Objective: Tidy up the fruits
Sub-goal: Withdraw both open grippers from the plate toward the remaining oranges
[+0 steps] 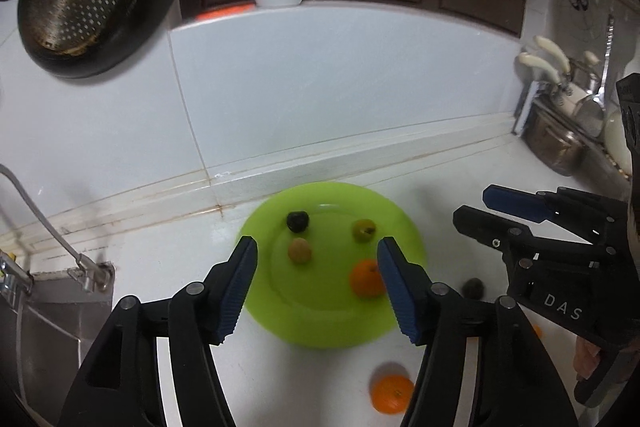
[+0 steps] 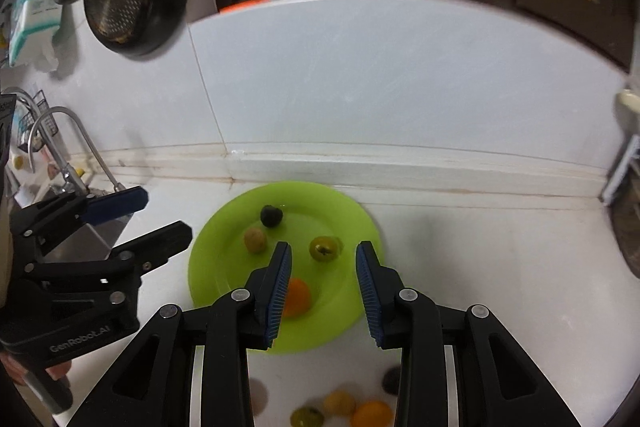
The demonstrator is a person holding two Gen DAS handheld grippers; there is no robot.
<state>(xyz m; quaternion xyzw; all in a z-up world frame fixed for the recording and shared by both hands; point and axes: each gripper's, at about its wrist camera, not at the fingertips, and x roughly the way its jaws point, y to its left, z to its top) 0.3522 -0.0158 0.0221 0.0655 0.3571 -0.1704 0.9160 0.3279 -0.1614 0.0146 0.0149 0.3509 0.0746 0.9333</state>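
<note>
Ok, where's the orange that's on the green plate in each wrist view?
Left wrist: orange on the plate's near-right part, beside the left gripper's right finger.
Right wrist: orange low on the plate, partly behind the right gripper's left finger.
Shared landmark: green plate.

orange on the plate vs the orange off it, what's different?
The orange on the plate rests inside the green plate, near its rim, beside the left gripper's finger; the loose orange lies on the bare white counter nearer the camera. The plated one is partly hidden by that finger; the loose one is partly hidden too. Both are round, orange, ungripped.
</note>
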